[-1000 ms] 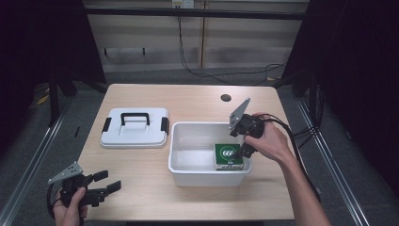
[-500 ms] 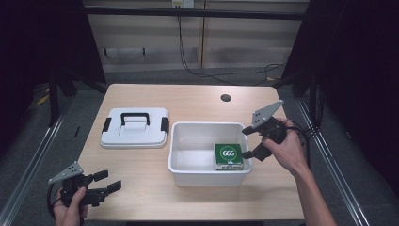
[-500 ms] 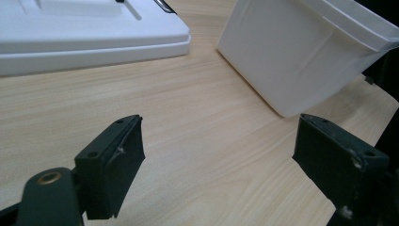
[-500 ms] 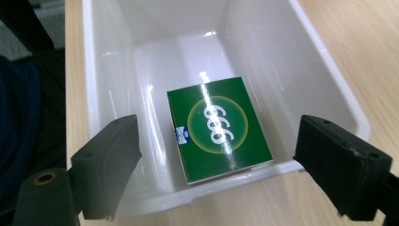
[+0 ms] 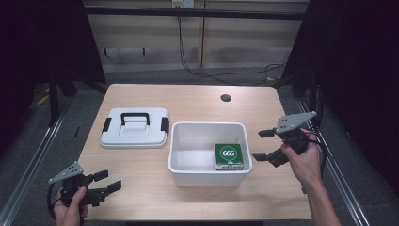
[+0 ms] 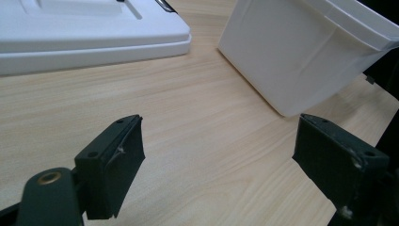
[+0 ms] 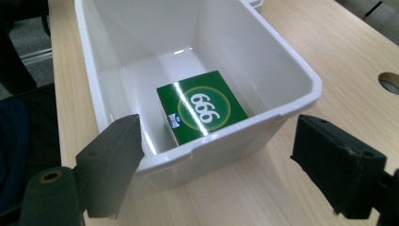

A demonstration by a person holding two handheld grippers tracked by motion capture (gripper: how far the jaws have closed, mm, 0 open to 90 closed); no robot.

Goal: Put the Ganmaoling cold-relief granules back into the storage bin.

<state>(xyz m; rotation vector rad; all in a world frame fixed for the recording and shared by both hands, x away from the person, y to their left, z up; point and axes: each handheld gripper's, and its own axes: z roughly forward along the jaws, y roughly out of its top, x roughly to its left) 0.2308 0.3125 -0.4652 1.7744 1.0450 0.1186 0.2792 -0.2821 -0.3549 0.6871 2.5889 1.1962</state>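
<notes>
A green box marked 666 (image 5: 228,156) (image 7: 202,107) lies flat in the right front corner of a white plastic bin (image 5: 177,165) (image 7: 301,84) at the table's middle. My right gripper (image 5: 263,145) (image 7: 216,169) hangs open just right of the bin, jaws empty and pointing at its right wall. A white lid with a black handle (image 5: 135,127) (image 6: 70,33) rests flat on the table left of the bin. At the front left corner my left gripper (image 5: 106,182) (image 6: 219,165) is open above bare wood, aimed toward the bin's near corner (image 6: 301,61).
A round cable hole (image 5: 226,98) (image 7: 389,81) sits in the tabletop at the back right. The wooden table (image 5: 197,101) is edged by metal rails and a dark floor on both sides. Cables hang behind the far edge.
My right gripper has left the bin, moving right and down to the bin's right side, with the green box left lying inside. The left gripper has stayed put.
</notes>
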